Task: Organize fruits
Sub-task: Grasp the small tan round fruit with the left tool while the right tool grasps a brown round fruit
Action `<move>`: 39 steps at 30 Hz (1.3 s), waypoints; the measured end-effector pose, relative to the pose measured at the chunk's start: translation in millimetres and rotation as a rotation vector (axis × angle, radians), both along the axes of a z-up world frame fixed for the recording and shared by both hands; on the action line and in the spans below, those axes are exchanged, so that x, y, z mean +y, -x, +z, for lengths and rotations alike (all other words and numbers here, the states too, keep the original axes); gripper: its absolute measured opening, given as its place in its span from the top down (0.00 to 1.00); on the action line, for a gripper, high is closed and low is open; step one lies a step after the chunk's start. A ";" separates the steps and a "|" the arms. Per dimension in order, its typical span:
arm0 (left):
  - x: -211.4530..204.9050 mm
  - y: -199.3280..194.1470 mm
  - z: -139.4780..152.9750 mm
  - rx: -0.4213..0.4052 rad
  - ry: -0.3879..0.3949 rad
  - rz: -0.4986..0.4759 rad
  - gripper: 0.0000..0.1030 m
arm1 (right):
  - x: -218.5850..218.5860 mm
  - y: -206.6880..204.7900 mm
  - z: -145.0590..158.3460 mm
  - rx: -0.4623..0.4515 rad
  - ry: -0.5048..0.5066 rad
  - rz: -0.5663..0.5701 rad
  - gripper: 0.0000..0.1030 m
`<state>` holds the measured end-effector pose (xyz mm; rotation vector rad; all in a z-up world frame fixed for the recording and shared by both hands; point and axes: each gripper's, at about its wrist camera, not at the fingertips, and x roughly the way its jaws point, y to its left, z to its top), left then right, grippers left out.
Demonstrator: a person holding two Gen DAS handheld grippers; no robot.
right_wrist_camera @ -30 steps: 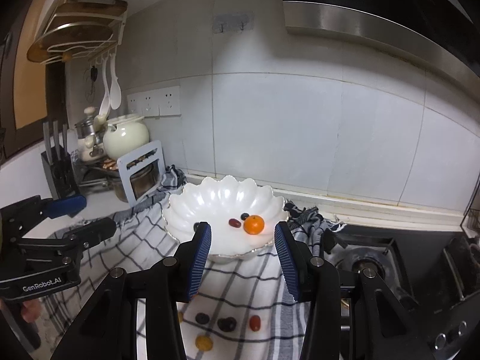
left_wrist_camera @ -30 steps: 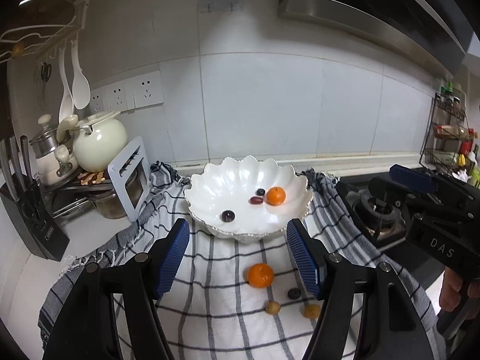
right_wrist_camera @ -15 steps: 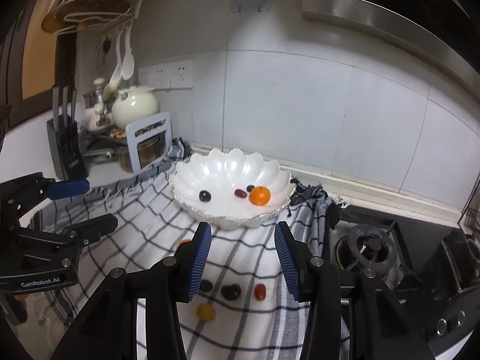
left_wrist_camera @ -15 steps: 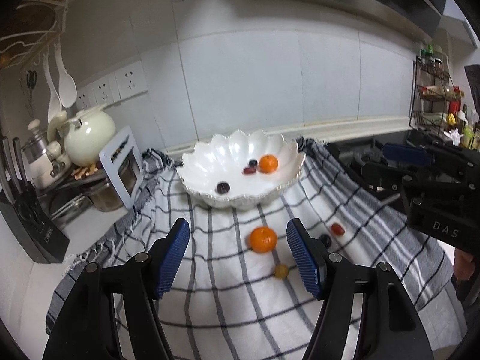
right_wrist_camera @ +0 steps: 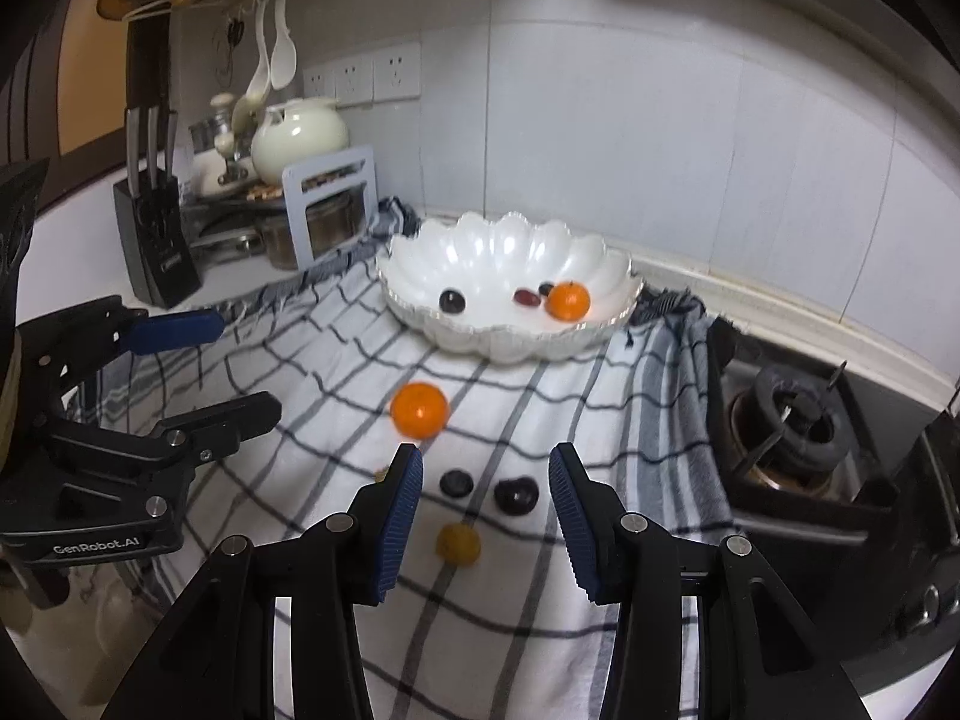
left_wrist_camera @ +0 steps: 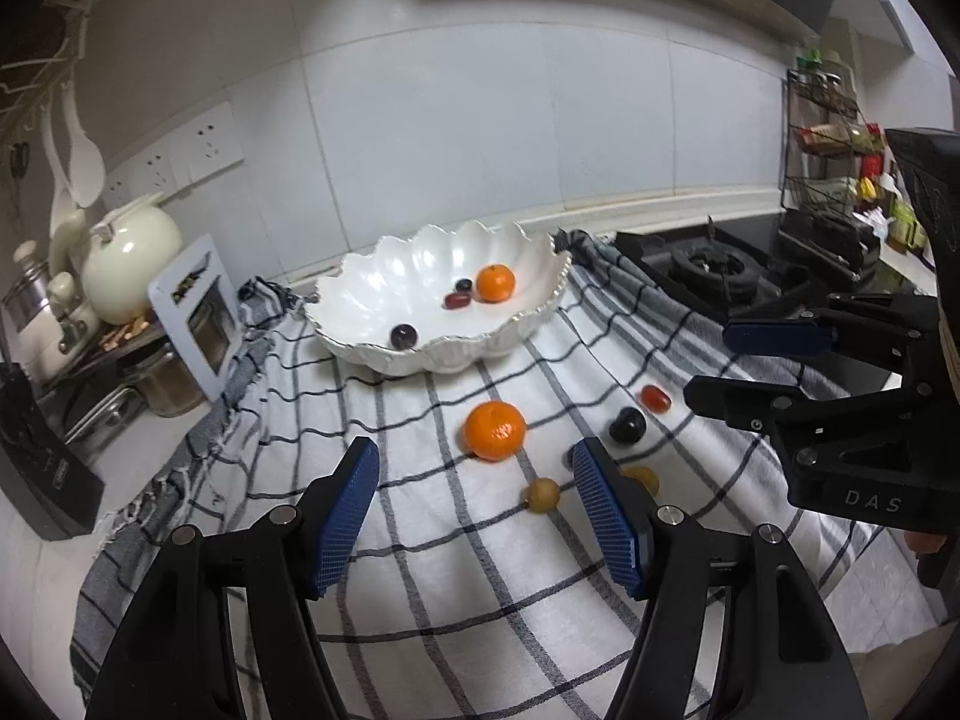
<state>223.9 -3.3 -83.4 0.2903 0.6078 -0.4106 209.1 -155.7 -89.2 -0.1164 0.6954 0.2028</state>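
Both grippers open and empty, left gripper short of mandarin, right gripper framing dark grapes

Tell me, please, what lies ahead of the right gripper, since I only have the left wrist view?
Observer: A small dark fruit, a larger dark fruit and a yellow fruit lie on the checked cloth, framed by the open right gripper, untouched.
Operator: Something dark is half hidden in my view; what is it?
Observer: That small dark fruit: round, not touching the larger one.
Operator: Is anything in the knife block?
Observer: Three knife handles stand in the knife block.
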 end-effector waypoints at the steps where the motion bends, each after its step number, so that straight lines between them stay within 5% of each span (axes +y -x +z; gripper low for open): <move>1: -1.5 -1.0 -4.1 0.005 -0.007 -0.008 0.35 | 0.9 -0.2 -3.8 0.009 0.001 0.000 0.56; 22: -18.3 -31.2 -62.7 0.105 -0.035 -0.124 0.51 | 6.1 -18.5 -65.2 0.153 -0.038 0.008 0.56; 39: -36.0 -46.4 -91.7 0.185 -0.040 -0.169 0.64 | 0.3 -32.6 -87.3 0.221 -0.104 -0.011 0.63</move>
